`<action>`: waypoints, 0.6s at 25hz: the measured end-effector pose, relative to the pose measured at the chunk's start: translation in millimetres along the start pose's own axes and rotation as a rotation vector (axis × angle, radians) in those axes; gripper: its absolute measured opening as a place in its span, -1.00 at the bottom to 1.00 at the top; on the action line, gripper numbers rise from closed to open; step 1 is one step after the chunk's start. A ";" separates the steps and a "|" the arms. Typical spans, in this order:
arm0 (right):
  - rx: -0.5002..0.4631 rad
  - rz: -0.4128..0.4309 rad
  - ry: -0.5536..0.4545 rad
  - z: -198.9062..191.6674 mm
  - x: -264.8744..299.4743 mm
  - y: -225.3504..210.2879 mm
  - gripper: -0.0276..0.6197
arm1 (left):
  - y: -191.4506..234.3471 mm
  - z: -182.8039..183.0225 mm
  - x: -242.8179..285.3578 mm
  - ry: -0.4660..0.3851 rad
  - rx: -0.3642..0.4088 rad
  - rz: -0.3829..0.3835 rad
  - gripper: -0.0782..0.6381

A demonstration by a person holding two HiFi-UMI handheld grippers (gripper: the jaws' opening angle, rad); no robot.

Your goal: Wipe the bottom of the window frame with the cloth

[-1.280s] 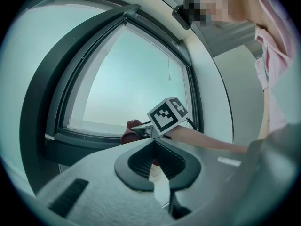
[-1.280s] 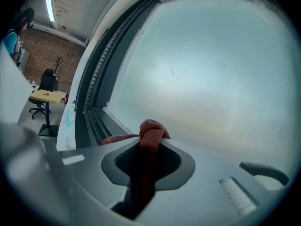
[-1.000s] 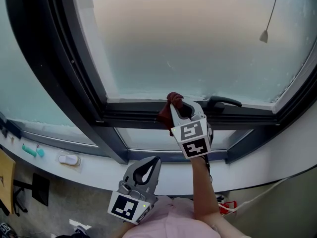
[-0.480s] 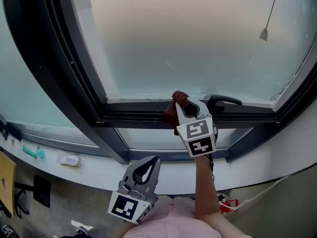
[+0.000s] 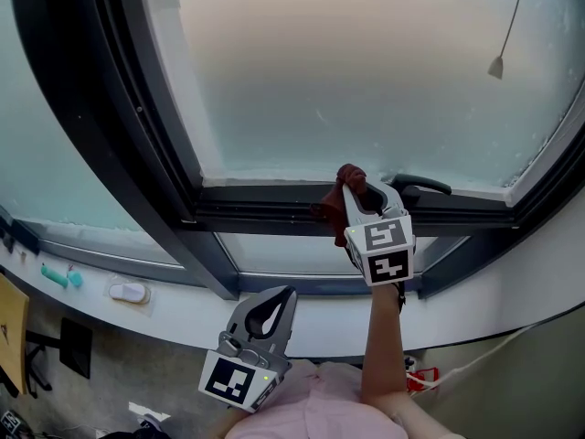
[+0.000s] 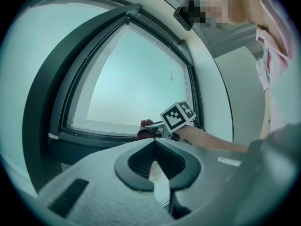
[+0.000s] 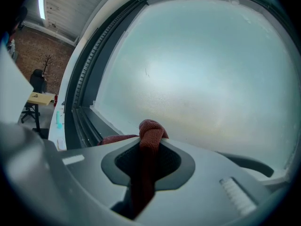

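Note:
A dark red cloth [image 5: 339,198] is pinched in my right gripper [image 5: 353,190], which presses it onto the dark bottom rail of the window frame [image 5: 265,211], just left of the black window handle [image 5: 419,187]. In the right gripper view the cloth [image 7: 149,136] bulges out between the shut jaws, in front of the frosted pane [image 7: 202,74]. My left gripper [image 5: 274,311] hangs low near the body, away from the window, its jaws shut with nothing in them. The left gripper view shows the right gripper's marker cube [image 6: 178,116] and the cloth [image 6: 145,131] at the frame.
A white sill [image 5: 164,314] runs below the frame, with a small white object [image 5: 127,292] and a teal item [image 5: 58,275] at the left. A blind cord with a weight [image 5: 497,66] hangs at upper right. A dark upright frame post [image 5: 119,144] stands to the left.
My right gripper has slid the cloth to the right along the bottom rail, closer to the black handle. The left gripper has stayed in place.

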State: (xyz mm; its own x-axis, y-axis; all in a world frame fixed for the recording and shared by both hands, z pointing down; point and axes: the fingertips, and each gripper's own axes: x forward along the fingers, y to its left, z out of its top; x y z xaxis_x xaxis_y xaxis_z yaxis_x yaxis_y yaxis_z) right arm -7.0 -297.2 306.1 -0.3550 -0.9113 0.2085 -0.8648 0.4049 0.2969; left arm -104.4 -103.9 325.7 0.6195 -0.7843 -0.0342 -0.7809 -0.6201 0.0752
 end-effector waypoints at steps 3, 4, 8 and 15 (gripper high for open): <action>-0.015 -0.012 -0.006 0.0 -0.3 1.3 -0.71 | 1.6 -1.3 -1.2 0.005 -0.002 0.001 -0.78; -0.022 -0.017 -0.010 0.3 -0.4 1.7 -0.71 | 2.1 -1.3 -1.5 0.005 -0.002 0.001 -0.78; -0.052 -0.023 -0.042 3.1 -2.2 4.2 -0.71 | 2.3 0.0 -2.3 0.003 0.000 0.000 -0.78; -0.008 -0.029 -0.157 22.1 -26.1 18.9 -0.71 | 5.2 -3.6 -9.1 0.023 0.002 0.004 -0.78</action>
State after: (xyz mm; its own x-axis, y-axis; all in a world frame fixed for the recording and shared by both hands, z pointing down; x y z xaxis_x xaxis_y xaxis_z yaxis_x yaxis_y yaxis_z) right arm -22.0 -267.4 285.7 -0.3817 -0.9228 0.0520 -0.8727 0.3783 0.3085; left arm -113.8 -99.8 330.0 0.6181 -0.7860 -0.0113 -0.7835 -0.6171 0.0728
